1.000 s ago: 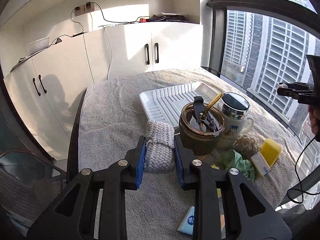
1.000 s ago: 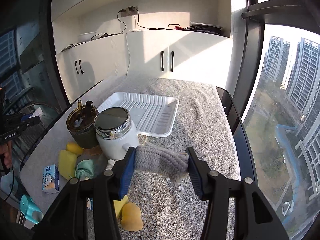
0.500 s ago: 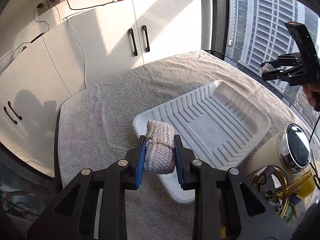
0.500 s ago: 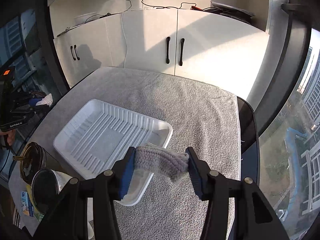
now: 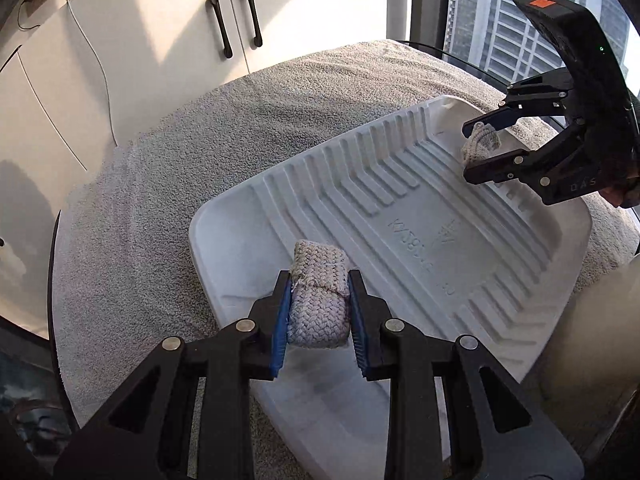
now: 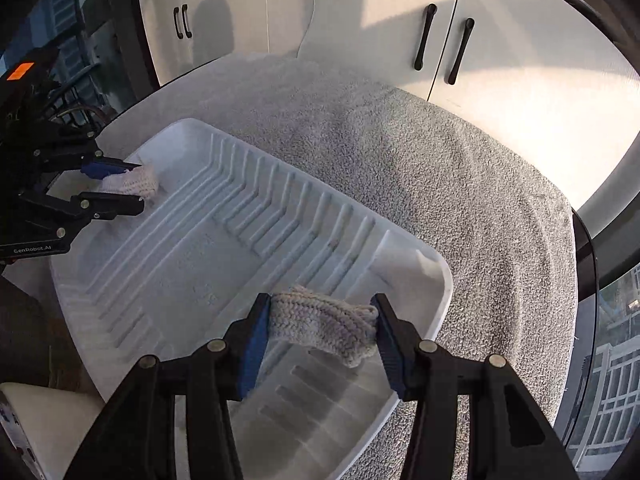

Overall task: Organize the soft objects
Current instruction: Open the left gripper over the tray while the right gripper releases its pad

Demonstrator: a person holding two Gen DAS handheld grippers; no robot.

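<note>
Gripping one knitted grey pad each, both tongs hang over the white ribbed tray (image 5: 420, 216). The left tongs (image 5: 318, 300) clamp the left knitted pad (image 5: 318, 300) by its sides between blue-lined fingers (image 5: 280, 320), above the tray's near left corner; whether the pad touches the tray floor cannot be told. The right tongs (image 6: 320, 322) pinch the right knitted pad (image 6: 324, 324) end to end, so that it sags slightly between the fingers, above the tray's opposite end near its rim. In the left wrist view the right tongs (image 5: 484, 148) appear at the far right corner of the tray, closed on their pad (image 5: 480, 142). The tray rests on a grey towel (image 6: 420, 152) that covers the surface. White cabinet doors (image 5: 168, 40) with black handles stand behind the surface.
</note>
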